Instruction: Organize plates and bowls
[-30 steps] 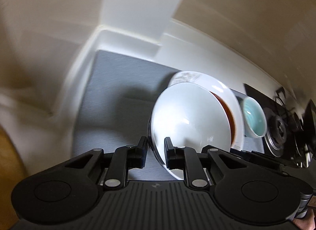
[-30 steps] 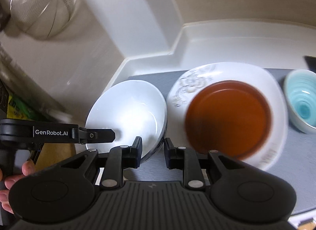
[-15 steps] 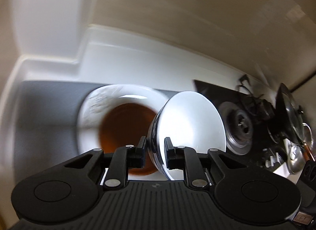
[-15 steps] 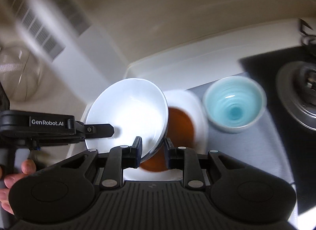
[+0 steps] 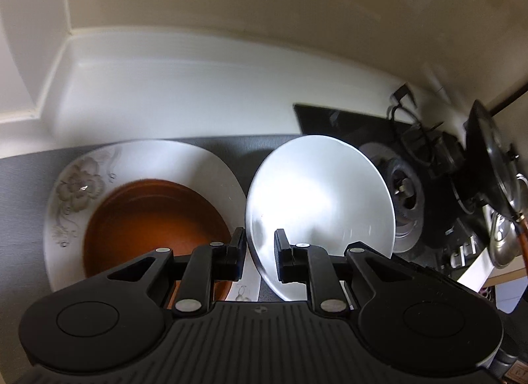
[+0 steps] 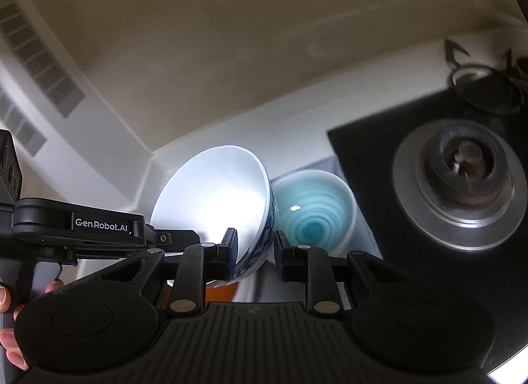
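A white bowl (image 5: 320, 199) with a blue pattern on its outside hangs tilted in the air, gripped by both grippers. My left gripper (image 5: 260, 245) is shut on its rim, one finger inside and one outside. In the right wrist view the same bowl (image 6: 214, 199) sits between the fingers of my right gripper (image 6: 255, 245), shut on its near wall, while the left gripper (image 6: 191, 237) reaches in from the left. Just right of it, lower down, stands a teal bowl (image 6: 313, 219). A brown dish (image 5: 155, 219) lies on a flowered white plate (image 5: 82, 179), below and left of the held bowl.
A grey mat (image 5: 19, 179) covers the white counter under the dishes. A black stove with a burner (image 6: 462, 182) lies to the right, with a dark pan and metal utensils (image 5: 495, 166) beyond. The wall and a raised ledge close the back. A hand (image 6: 6, 334) holds the left gripper.
Both grippers have carried the white bowl to the right, from over the mat's left part, past the flowered plate, to beside the teal bowl near the stove. Both grips are unchanged.
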{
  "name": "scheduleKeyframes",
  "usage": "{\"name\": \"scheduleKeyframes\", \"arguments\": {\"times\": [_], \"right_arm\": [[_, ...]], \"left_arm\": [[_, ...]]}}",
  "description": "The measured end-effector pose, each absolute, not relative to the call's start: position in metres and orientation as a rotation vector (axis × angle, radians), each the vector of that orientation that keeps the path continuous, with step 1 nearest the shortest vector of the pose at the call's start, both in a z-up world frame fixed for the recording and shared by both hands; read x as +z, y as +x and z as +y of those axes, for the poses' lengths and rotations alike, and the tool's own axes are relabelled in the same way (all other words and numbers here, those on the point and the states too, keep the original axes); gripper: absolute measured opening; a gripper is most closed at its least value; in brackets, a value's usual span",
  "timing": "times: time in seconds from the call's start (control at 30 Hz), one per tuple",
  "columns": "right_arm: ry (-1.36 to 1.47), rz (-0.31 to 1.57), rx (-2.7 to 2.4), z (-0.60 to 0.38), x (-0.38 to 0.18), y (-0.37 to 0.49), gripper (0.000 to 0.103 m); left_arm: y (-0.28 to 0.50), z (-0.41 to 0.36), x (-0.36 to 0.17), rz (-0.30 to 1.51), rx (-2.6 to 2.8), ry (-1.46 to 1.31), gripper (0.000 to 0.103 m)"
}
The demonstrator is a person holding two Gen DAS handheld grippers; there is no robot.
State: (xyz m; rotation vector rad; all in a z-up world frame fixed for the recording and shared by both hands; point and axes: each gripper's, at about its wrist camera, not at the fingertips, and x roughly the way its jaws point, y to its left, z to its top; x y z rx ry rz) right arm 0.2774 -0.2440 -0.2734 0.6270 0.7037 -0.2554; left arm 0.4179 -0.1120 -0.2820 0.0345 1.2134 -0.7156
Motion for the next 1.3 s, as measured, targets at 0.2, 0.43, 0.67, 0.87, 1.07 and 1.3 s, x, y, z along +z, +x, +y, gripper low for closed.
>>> {"name": "scheduleKeyframes", "arguments": {"times": [0.2,0.43,0.67,0.87,1.07,1.3], "right_arm": [[0.669,0.710,-0.295,-0.259,-0.295,0.278,0.025],[0.693,0.707,-0.315,-0.272,-0.306,0.280,0.025],[0.688,0.731,-0.335,-0.281,-0.317,0.283,0.024],[0.649,0.752,-0.353,-0.283,-0.321,0.284,0.024],[0.590,0.774,-0.363,-0.280,-0.323,0.290,0.023],[0.575,0.778,-0.386,-0.284,-0.322,0.296,0.018]], "left_arm": [[0.427,-0.137,-0.306,1.276,-0.709,0.073,0.018],[0.432,-0.160,-0.305,1.252,-0.709,0.132,0.018],[0.438,-0.182,-0.312,1.250,-0.715,0.196,0.018],[0.438,-0.196,-0.319,1.245,-0.721,0.242,0.018],[0.440,-0.195,-0.327,1.243,-0.709,0.251,0.018],[0.448,-0.187,-0.328,1.279,-0.725,0.194,0.018]]}}
